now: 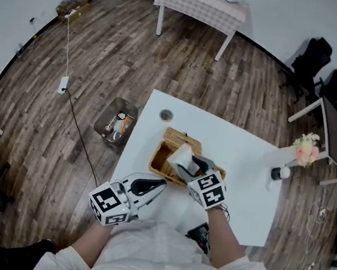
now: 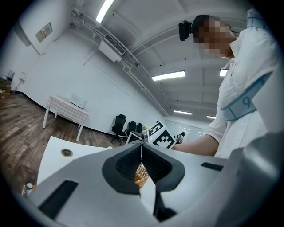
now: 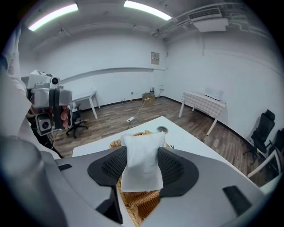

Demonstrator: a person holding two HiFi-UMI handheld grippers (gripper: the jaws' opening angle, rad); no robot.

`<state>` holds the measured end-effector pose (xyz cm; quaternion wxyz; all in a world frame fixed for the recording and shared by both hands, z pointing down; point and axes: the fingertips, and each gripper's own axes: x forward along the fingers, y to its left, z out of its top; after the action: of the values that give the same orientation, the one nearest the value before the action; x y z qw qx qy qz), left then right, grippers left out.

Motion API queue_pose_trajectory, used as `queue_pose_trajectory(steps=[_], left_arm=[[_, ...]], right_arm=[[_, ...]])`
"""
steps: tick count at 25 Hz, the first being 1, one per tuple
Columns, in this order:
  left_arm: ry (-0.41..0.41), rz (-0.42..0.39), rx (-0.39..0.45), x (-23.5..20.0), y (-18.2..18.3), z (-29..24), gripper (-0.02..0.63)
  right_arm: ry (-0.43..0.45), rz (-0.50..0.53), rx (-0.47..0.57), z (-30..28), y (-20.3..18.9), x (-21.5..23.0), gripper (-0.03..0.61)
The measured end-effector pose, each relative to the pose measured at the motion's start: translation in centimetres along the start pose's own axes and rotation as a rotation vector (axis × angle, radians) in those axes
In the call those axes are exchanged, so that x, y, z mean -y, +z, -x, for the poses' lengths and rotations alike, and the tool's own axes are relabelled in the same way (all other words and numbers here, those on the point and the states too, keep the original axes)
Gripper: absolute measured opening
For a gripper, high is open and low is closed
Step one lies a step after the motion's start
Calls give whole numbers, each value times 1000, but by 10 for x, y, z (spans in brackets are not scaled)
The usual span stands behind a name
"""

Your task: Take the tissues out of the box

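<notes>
Right gripper [image 3: 142, 156]: pinching the tissue pack [image 3: 140, 175]
Basket [image 3: 141, 204]: just below its jaws
Left gripper [image 2: 141, 153]: pressed together, empty
Progress: pack looks clear of the basket; setting it down remains

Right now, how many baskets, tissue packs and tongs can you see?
Basket: 1
Tissue pack: 1, gripped by the right tongs
Tongs: 2; the left tongs are shut and empty
Total: 4
</notes>
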<state>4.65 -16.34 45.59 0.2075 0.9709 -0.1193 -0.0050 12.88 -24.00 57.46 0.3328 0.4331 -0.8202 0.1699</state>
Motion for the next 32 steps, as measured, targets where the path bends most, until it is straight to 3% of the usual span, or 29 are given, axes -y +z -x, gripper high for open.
queue_pose_trajectory(steps=[18, 27, 32], left_arm=[[-124, -68, -48, 21, 8, -27, 2], [-165, -117, -36, 33, 30, -31, 2], [-170, -134, -49, 34, 31, -30, 2]], right_arm=[[-120, -248, 433, 112, 60, 14, 242], [-75, -285, 664, 154, 82, -7, 242], [-58, -278, 706, 154, 85, -14, 244]])
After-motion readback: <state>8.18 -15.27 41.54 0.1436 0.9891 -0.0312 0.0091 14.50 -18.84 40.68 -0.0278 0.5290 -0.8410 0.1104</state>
